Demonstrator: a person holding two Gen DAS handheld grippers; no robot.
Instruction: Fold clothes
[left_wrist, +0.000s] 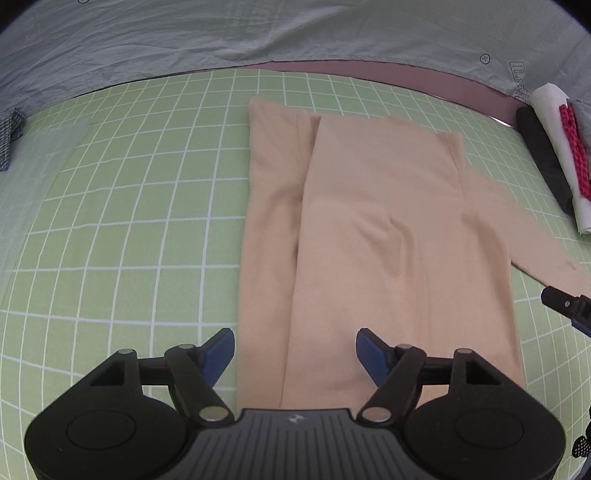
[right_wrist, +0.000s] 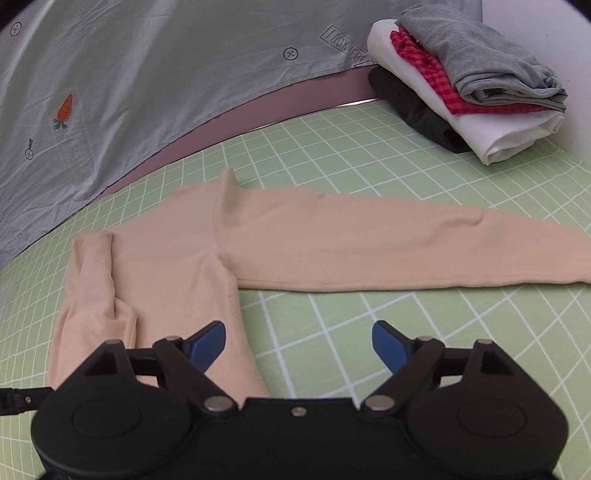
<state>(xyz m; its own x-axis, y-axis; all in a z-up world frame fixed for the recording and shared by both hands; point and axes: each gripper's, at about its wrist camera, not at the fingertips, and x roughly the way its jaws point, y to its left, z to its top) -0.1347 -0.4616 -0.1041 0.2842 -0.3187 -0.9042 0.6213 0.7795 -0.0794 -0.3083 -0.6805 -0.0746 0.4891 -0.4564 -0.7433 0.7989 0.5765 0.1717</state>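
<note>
green grid mat (right_wrist: 369, 325) | peach top (right_wrist: 177, 258) | folded pile (right_wrist: 461, 92)

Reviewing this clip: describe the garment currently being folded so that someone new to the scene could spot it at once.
Start from the green grid-patterned mat. The peach long-sleeved top lies flat at its middle, one sleeve folded in, the other sleeve stretched out sideways. Unlike the stack of folded clothes at the mat's far corner, it is spread open and plain peach.

A light green mat (right_wrist: 406, 314) with a white grid covers the work surface, bordered at the back by a mauve strip (right_wrist: 236, 114) and a wrinkled grey-green sheet (right_wrist: 147, 66) printed with a small carrot (right_wrist: 64, 110).
</note>
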